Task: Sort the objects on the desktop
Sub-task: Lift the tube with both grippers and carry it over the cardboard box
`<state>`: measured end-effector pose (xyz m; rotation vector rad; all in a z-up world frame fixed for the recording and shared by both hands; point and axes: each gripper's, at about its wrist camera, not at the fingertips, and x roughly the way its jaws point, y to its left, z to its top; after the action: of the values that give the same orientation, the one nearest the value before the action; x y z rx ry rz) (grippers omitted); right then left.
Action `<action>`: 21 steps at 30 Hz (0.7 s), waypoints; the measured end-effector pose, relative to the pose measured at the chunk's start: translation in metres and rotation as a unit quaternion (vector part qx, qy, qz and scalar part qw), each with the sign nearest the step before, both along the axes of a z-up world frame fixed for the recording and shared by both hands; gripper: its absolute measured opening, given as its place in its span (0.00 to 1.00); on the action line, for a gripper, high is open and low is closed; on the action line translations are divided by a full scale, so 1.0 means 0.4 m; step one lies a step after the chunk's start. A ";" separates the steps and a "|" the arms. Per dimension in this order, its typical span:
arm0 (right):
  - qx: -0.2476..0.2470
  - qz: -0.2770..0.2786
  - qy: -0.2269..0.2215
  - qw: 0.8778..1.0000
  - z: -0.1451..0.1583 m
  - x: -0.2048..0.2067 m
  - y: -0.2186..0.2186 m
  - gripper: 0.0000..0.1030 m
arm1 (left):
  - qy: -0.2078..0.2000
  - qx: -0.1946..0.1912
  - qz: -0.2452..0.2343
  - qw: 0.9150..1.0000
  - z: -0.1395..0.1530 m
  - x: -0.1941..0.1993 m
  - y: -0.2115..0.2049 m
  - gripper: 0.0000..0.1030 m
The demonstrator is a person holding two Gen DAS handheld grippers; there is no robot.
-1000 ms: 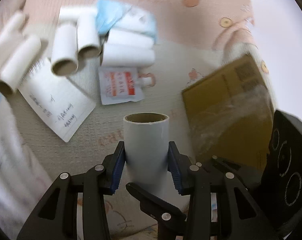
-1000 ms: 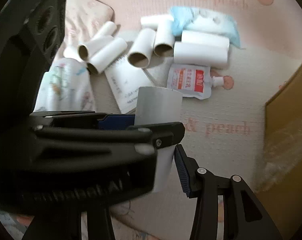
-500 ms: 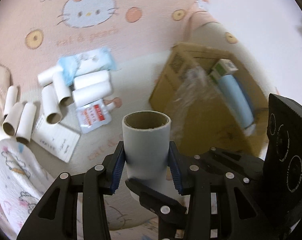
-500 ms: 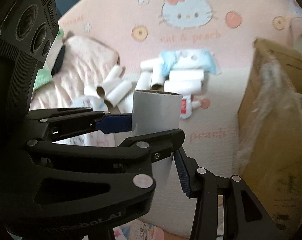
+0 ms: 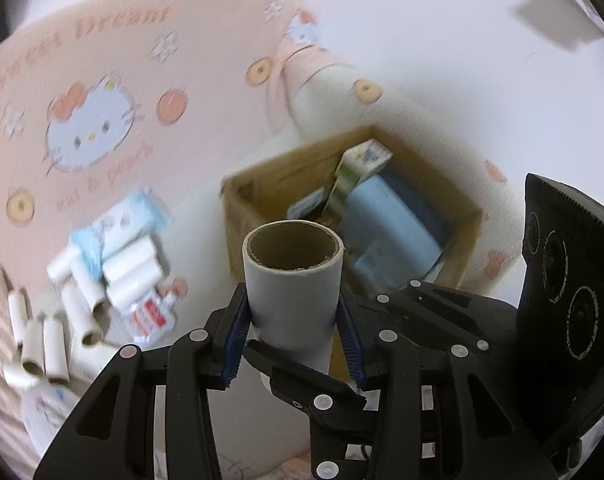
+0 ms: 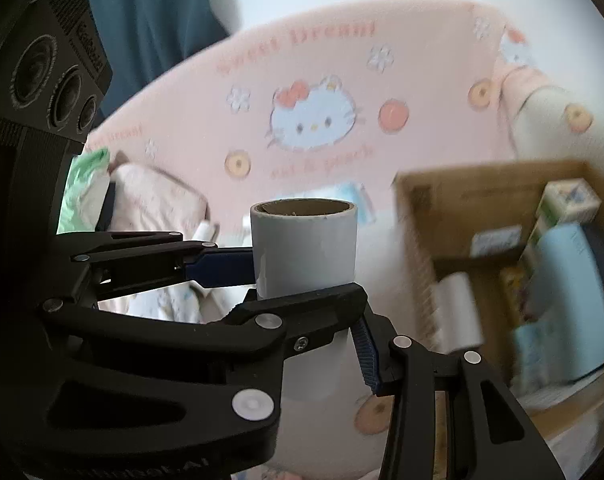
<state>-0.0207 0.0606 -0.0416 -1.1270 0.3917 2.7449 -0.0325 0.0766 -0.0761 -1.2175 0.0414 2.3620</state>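
The held roll (image 5: 294, 280) is smooth matt grey-white paper over a rough brown cardboard core, the box (image 5: 238, 220) is plain matt corrugated cardboard, the pink bedspread (image 5: 102, 60) is soft printed cloth, and the blue finger pads (image 5: 238, 332) look ribbed rubbery plastic.

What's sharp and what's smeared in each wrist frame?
Left wrist: held tube and left gripper crisp; cardboard box and loose tubes motion-blurred, fisheye bending the edges. Right wrist: tube and right gripper sharp, box contents streaked, bright wall washed out.
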 end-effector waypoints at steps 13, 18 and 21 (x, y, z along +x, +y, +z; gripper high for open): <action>0.010 -0.044 -0.009 0.999 0.082 -0.011 0.228 0.40 | -0.033 0.035 -0.043 0.998 0.005 -0.174 0.171 0.44; -0.027 -0.072 -0.049 0.996 0.047 -0.016 0.319 0.40 | -0.111 0.079 -0.030 0.990 -0.056 -0.258 0.192 0.44; -0.062 -0.082 -0.068 0.992 0.020 -0.019 0.372 0.40 | -0.158 0.085 -0.023 0.984 -0.099 -0.302 0.207 0.44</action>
<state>-0.0283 0.2093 -0.0338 -1.2435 0.6145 2.5150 -0.1531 0.1595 -0.1158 -1.4700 -0.2294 2.0593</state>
